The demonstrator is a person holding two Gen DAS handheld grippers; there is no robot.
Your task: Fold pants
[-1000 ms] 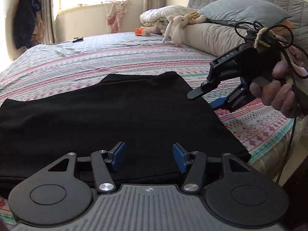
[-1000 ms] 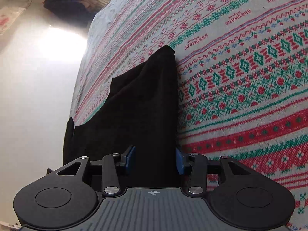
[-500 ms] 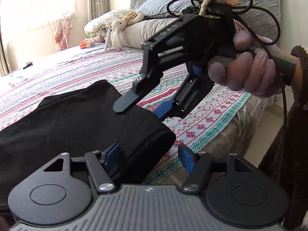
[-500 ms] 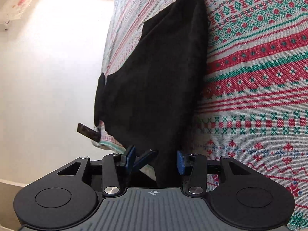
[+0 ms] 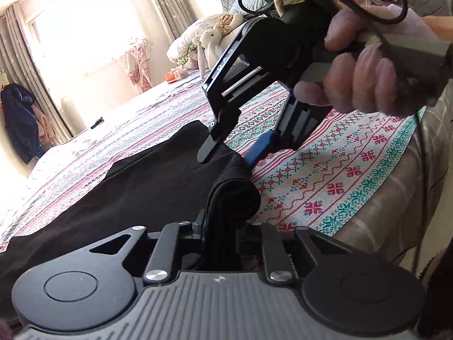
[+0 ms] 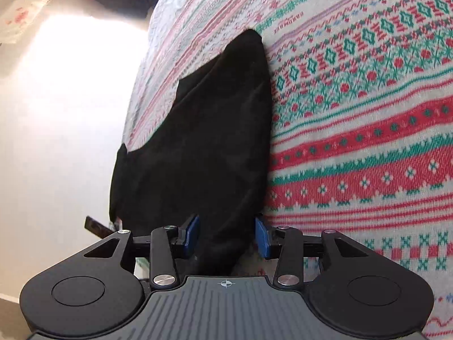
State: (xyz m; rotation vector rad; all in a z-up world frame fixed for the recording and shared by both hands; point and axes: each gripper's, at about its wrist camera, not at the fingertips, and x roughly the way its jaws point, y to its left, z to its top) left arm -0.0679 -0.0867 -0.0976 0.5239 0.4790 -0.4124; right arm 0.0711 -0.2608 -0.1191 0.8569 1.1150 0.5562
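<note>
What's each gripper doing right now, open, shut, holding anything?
Left gripper: shut on the end of the black pants.
Right gripper: jaws apart, straddling the pants' edge, not clamped.

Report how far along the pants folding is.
Done: the black pants lie flattened in layers on the patterned bedspread. In hand: the left gripper has pinched their near corner; the right gripper straddles the adjacent edge, not yet closed. Left: lifting and folding over.

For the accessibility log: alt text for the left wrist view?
Left claw shut on a bunched corner of black pants lying on a patterned bed. Right claw, hand-held, straddles the pants edge just beyond.
</note>
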